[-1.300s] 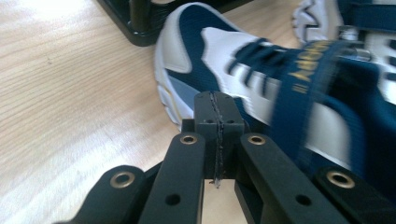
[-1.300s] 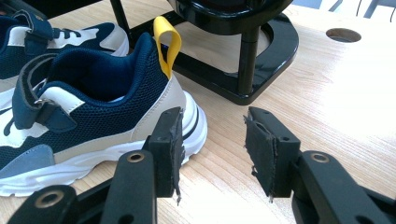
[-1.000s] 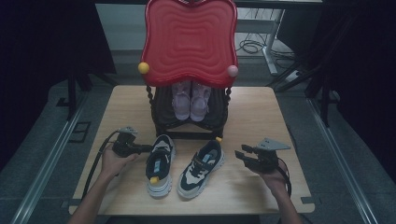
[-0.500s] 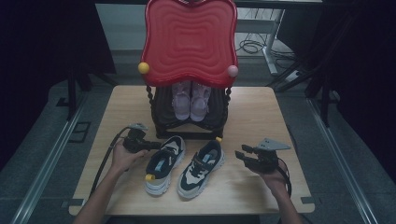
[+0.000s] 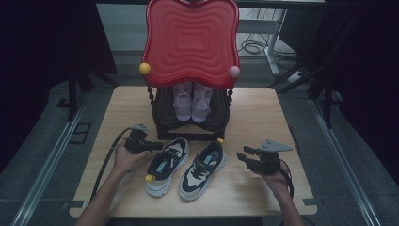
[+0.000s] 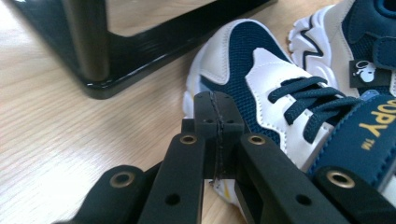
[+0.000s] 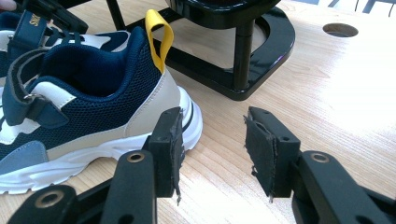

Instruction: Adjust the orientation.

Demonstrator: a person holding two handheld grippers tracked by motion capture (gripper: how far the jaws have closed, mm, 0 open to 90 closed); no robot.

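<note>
Two navy-and-white sneakers lie side by side on the wooden table (image 5: 263,108). The left sneaker (image 5: 165,165) points away from me, its yellow heel loop (image 5: 149,178) nearest me. My left gripper (image 5: 147,146) is shut, with nothing between its jaws. Its tips (image 6: 218,135) sit at the side of that sneaker's toe (image 6: 243,60). The right sneaker (image 5: 203,169) has its heel at the far end. My right gripper (image 5: 244,157) stands open to its right. Its own view shows the gripper (image 7: 212,140) just off the heel (image 7: 159,98), below the yellow loop (image 7: 159,32).
A black stand (image 5: 190,125) with a red wavy panel (image 5: 190,40) rises at the table's back centre, a pair of pink shoes (image 5: 192,101) on it. Its base (image 7: 243,51) lies close behind both sneakers. A round hole (image 7: 340,30) pierces the tabletop.
My left gripper has moved right, up to the left sneaker's toe, and that sneaker has turned slightly, its toe swinging right. The right gripper has stayed still.
</note>
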